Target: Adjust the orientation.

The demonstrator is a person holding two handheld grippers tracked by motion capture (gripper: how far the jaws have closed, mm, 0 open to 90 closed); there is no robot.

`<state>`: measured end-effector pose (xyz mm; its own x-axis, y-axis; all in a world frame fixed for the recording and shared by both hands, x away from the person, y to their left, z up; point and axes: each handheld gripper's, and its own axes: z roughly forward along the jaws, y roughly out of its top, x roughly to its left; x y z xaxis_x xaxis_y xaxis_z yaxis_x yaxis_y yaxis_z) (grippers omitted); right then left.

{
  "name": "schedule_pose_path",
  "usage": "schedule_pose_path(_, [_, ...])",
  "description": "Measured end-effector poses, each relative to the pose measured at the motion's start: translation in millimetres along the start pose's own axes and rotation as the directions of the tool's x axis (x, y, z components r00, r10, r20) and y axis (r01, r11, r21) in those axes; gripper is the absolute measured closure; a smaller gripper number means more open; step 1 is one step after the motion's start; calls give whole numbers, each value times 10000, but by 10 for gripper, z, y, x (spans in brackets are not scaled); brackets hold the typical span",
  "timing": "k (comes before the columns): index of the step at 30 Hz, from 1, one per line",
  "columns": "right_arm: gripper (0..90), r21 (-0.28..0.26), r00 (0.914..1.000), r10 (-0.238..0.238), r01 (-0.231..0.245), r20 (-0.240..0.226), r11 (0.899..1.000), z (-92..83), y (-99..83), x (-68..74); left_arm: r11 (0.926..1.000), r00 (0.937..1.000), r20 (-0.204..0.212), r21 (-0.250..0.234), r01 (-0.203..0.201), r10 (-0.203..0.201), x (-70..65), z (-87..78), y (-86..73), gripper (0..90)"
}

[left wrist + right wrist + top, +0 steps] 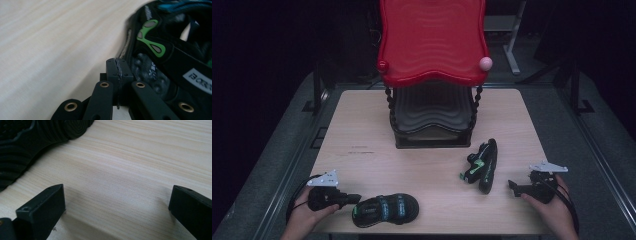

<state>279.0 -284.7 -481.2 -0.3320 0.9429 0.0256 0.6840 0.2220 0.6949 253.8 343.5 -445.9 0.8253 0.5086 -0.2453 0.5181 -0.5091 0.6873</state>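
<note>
Two black sandals with green trim lie on the wooden table (362,125). One sandal (386,209) rests flat near the front edge; the other sandal (483,165) lies on its side at the right. My left gripper (353,198) is at the flat sandal's left end, tips against it. In the left gripper view this gripper (117,72) is shut, its pads pressed together, with the sandal's rim (170,50) just beside them. My right gripper (516,187) sits right of the tipped sandal. It (117,205) stands open over bare wood, the ridged sole (30,137) at upper left.
A two-tier rack stands at the table's back middle, with a wavy red top shelf (432,40) on beaded black posts over a black lower shelf (432,117). Bare wood lies between the sandals and left of the rack. Dark floor surrounds the table.
</note>
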Motion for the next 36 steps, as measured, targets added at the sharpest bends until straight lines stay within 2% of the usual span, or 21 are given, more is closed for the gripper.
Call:
schedule_pose_path(5, [0,1,10000,6,-6,4,10000,0,0,0,9999,9998,165,80,-107,105,-92,-27,-54,900])
schedule_pose_path(12, [0,-2,10000,8,-8,12,10000,1,1,-2,9995,9985,468,114,-289,283,-143,-29,-88,900])
schedule_pose_path(15, [0,3,10000,19,-19,19,10000,3,4,-3,9992,9923,1173,65,-403,392,-211,62,-60,900])
schedule_pose_path(18, [0,4,10000,24,-24,22,10000,4,4,-3,9949,9887,1245,459,-895,832,-306,185,24,900])
schedule_pose_path(24, [0,9,10000,25,-25,22,10000,4,5,-4,9944,9811,1703,356,-997,923,-348,229,84,900])
schedule_pose_path(29, [0,12,10000,22,-22,28,10000,5,7,-5,9921,9739,2037,542,-1128,996,-367,256,79,899])
schedule_pose_path(31, [0,13,10000,21,-21,29,10000,5,7,-5,9914,9738,2034,610,-1160,1014,-366,262,72,888])
schedule_pose_path(32, [0,13,10000,25,-25,27,10000,5,7,-4,9923,9775,1865,549,-1109,989,-361,245,65,869])
schedule_pose_path(35, [0,12,10000,25,-25,26,10000,5,6,-4,9951,9812,1675,61,-988,964,-334,160,95,858])
schedule_pose_path(36, [0,12,10000,25,-25,26,10000,5,6,-4,9951,9812,1675,61,-988,964,-334,160,95,850])
